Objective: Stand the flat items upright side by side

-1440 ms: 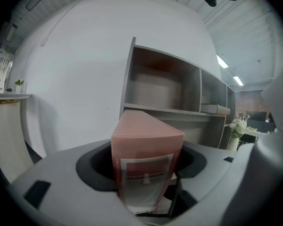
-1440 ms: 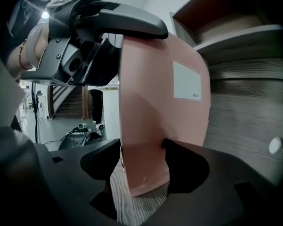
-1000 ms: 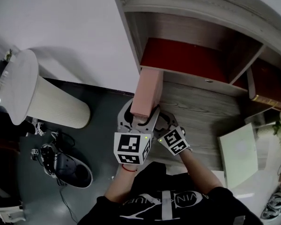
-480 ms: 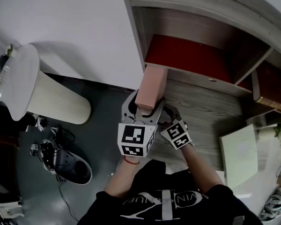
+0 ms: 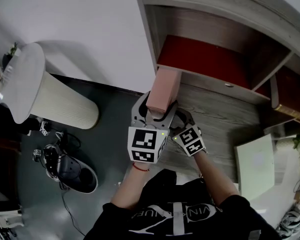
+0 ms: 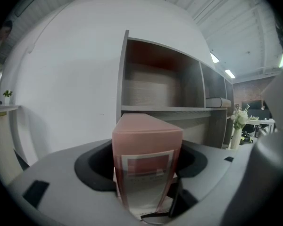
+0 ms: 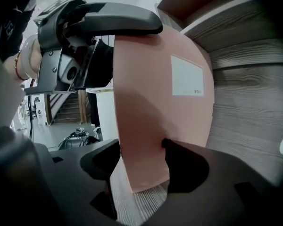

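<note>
Both grippers are on the pink book [image 5: 162,89] right now. It stands upright at the left edge of the grey wood-grain surface [image 5: 217,121], at twelve o'clock from the hands in the head view, just in front of the shelf unit [image 5: 205,14] and its red-backed left compartment. The left gripper [image 5: 156,113] has its jaws set wide and clamped across the book's thickness. Its own view looks straight at the spine, where a framed spine label [image 6: 147,160] is too blurred to read. The right gripper [image 5: 179,121] sits at about four o'clock from the book, and its jaws, also wide, pinch the lower corner with pale page edges showing between them. On the cover there is a white label [image 7: 187,76], its tiny print unreadable. At four o'clock on the surface lies a pale green flat item [image 5: 255,164], well apart from the book. A second book [image 5: 290,111] lies flat in the right compartment. White lettering crosses the person's black shirt [image 5: 175,214], upside down and not clearly legible.
</note>
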{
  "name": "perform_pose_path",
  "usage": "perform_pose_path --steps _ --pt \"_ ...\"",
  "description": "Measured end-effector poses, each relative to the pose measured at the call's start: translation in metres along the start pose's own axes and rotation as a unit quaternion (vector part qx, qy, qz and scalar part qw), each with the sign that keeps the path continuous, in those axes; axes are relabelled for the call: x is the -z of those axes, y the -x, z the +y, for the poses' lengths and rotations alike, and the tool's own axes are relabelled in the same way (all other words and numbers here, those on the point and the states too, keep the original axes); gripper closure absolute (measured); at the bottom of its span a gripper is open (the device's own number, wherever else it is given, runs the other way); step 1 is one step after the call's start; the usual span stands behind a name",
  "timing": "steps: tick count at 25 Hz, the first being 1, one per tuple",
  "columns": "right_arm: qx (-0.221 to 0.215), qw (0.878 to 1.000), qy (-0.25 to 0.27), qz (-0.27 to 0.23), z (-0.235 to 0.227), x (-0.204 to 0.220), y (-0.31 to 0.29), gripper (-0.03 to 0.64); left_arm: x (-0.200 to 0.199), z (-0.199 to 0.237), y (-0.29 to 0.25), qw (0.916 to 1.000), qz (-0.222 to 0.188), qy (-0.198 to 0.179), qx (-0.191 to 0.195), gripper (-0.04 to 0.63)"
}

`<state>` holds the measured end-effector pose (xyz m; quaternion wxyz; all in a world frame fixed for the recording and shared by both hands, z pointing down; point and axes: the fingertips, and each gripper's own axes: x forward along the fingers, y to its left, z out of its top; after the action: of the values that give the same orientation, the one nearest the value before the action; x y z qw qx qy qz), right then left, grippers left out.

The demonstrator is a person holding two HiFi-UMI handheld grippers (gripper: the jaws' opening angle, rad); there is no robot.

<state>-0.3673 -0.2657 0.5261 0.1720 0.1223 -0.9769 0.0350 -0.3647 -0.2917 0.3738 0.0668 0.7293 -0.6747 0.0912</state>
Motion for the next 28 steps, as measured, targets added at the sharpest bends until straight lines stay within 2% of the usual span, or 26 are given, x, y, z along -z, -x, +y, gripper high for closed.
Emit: perform_pose_path --steps 5,9,18,24,28 --pt "0.003 1.000 -0.008 0.006 0.001 0.002 0.002 0.309 -0.003 -0.001 0.010 0.9996 -0.012 -0.022 -0.014 0.267" --pt "-0.013 1.000 -0.001 0.020 0.004 0.005 0.008 0.314 0.001 0.000 0.018 0.9997 -0.011 -0.012 -0.020 0.267" --pt "-0.012 1.000 -0.010 0.000 0.011 -0.006 0.036 0.305 0.008 -0.011 0.036 0.9995 -0.008 -0.008 -0.028 0.267" --pt "0.002 1.000 -0.018 -0.007 0.011 0.001 0.065 0.305 0.013 -0.016 0.056 0.9972 -0.011 -0.025 -0.069 0.267" --pt "0.022 0.999 -0.026 -0.019 0.006 -0.001 0.088 0.305 0.010 -0.030 0.065 0.9959 -0.025 -0.033 -0.080 0.267"
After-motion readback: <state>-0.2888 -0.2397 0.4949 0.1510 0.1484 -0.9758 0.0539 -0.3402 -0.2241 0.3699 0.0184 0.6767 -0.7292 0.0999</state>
